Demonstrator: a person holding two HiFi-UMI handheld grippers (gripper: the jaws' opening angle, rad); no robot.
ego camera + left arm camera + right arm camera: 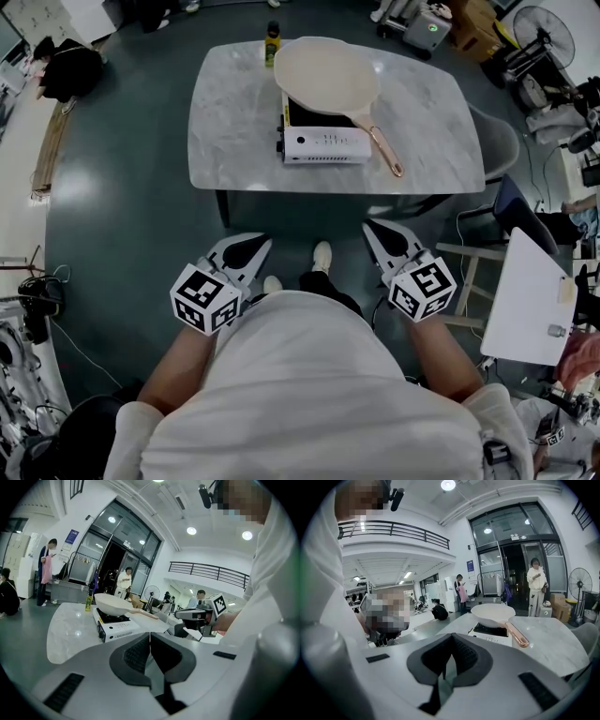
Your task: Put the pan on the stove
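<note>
Now, left gripper (246,251): well short of the stove (326,146) on the person's side and to its left, close to the body; jaws pressed together with nothing between them
Table (225,122): marble top carrying the stove near its middle; bare floor lies between its near edge and both grippers
Bottle (272,42): small, yellow-labelled, standing on the table just beyond the stove's far left corner
Stove: white single-burner unit, control face turned toward the person
Pan (325,75): pale bowl resting upright on the stove's burner, a little wider than the stove top; judged from this, the placement the task asks for looks already done
Pan handle (382,148): copper-coloured, long axis running from the bowl toward the person and rightward, its end past the stove's front right corner, above the table
Right gripper (382,240): well short of the stove on the person's side and to its right; jaws clenched together, empty
Deciding relation: the pan lies ahead of and between the 2 grippers, both well apart from it; the handle end points toward the right gripper, so that one is nearer and better lined up if the pan needed re-seating
Next call: probably none beyond checking that the pan sits level on the burner
</note>
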